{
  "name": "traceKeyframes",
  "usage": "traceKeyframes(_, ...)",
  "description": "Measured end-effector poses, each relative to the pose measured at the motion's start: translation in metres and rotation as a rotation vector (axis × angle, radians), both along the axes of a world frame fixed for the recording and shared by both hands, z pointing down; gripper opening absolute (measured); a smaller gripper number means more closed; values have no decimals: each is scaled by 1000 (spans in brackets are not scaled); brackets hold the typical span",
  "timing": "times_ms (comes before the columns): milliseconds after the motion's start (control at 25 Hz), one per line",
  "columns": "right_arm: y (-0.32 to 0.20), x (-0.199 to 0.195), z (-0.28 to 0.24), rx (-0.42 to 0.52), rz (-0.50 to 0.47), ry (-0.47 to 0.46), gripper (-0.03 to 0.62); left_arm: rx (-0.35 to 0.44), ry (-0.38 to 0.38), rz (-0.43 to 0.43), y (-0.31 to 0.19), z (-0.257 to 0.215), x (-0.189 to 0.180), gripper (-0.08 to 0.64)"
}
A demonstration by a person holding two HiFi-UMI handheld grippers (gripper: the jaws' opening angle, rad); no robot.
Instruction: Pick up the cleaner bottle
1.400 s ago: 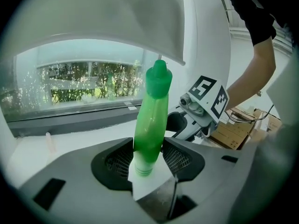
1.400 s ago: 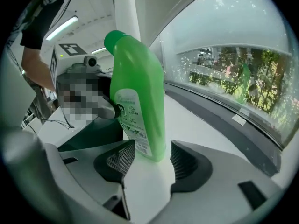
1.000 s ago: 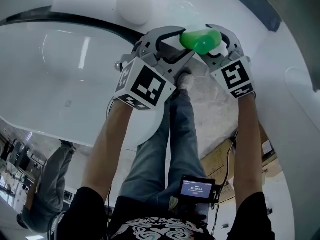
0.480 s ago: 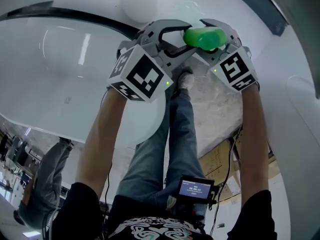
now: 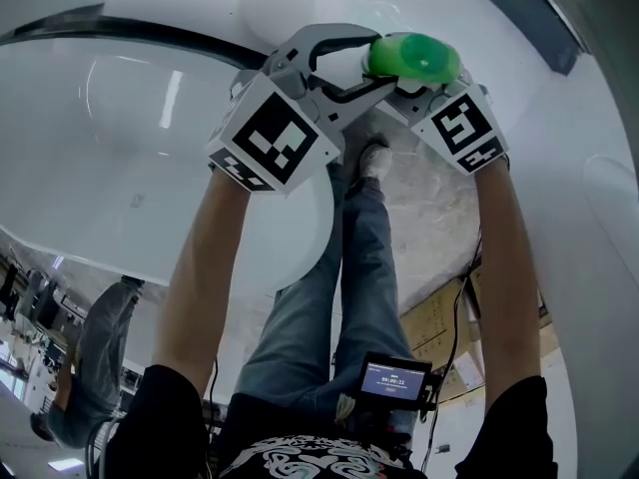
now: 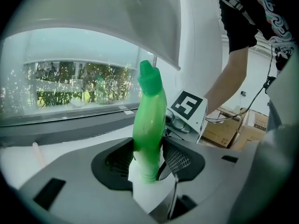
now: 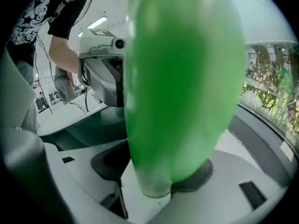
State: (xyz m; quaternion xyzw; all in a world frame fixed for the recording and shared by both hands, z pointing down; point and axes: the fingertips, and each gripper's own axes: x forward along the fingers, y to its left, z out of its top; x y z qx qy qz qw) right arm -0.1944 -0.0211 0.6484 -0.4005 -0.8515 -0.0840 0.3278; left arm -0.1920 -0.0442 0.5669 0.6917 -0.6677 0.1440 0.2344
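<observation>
A green cleaner bottle [image 5: 414, 56] hangs in the air between my two grippers, above the person's legs. My left gripper [image 5: 364, 63] comes in from the left. In the left gripper view its mesh pads press on the narrow lower body of the bottle [image 6: 149, 125], whose cap points up, so the left gripper [image 6: 148, 160] is shut on it. My right gripper [image 5: 424, 80] sits under the bottle's broad side. In the right gripper view the bottle [image 7: 182, 87] fills the frame between the wide-spread jaws of the right gripper [image 7: 161, 171], and the bottle hides their pads.
A large white curved fixture [image 5: 120, 118] with a dark rim lies to the left, with a white round knob [image 5: 275, 3] behind the grippers. Jeans-clad legs [image 5: 339, 287] and a shoe are below. Cardboard boxes [image 5: 439, 317] lie at the lower right. Another person [image 5: 95, 367] stands at the lower left.
Both grippers and the bottle have drifted up and slightly right in the head view. The bottle now lies more to the right, over the right gripper's cube. The left cube shifted left.
</observation>
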Motion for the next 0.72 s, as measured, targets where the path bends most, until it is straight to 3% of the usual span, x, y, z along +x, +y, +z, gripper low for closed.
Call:
traceKeyframes(280, -3, -3, 0, -45, 62, -2, 265, 11, 28, -12, -7, 4, -7, 204)
traceKeyframes(400, -8, -6, -3, -127, 128, 20, 230, -9, 41, -67, -5, 11, -12, 194)
traceKeyframes(720, -18, -16, -4, -287, 248, 96, 227, -43, 30, -137, -9, 21, -23, 135)
